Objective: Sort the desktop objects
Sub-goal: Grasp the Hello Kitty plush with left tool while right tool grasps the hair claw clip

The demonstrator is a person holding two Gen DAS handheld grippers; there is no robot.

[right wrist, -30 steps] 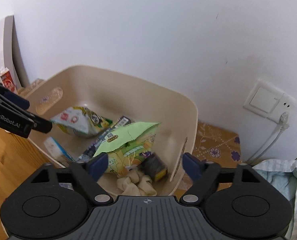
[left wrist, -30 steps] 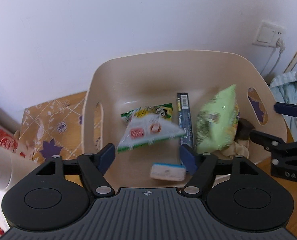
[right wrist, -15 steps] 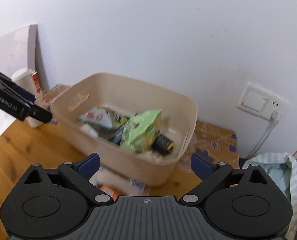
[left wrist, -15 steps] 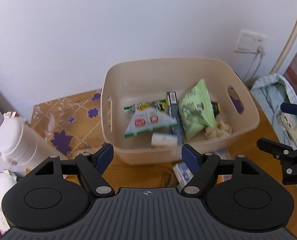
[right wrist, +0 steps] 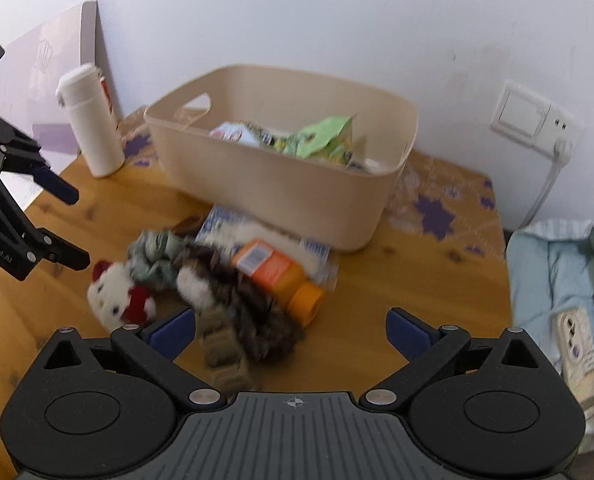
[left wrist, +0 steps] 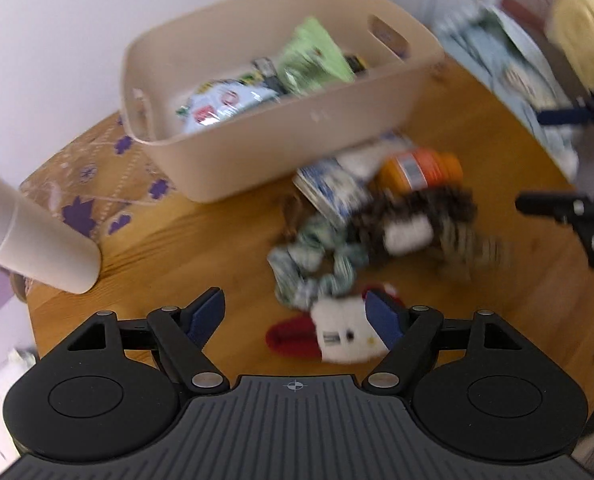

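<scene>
A beige bin (left wrist: 281,148) (right wrist: 281,196) at the back of the wooden table holds snack packets, among them a green bag (right wrist: 325,140). In front of it lies a heap: an orange bottle (right wrist: 281,276) (left wrist: 421,170), a blue-white packet (left wrist: 329,188), a green-white scrunchie (left wrist: 313,268), a dark furry item (right wrist: 253,304) and a white-and-red plush (left wrist: 341,336) (right wrist: 113,296). My left gripper (left wrist: 297,312) is open, above the plush. My right gripper (right wrist: 291,328) is open over the heap's near edge.
A white bottle (right wrist: 91,120) (left wrist: 29,236) stands left of the bin on a patterned mat (left wrist: 97,184). A light blue cloth (right wrist: 557,276) with a power strip lies at the table's right edge. A wall socket (right wrist: 533,120) is behind.
Both grippers have pulled back and up from over the bin toward the table's front. The heap in front of the bin has come into view. Both stay open.
</scene>
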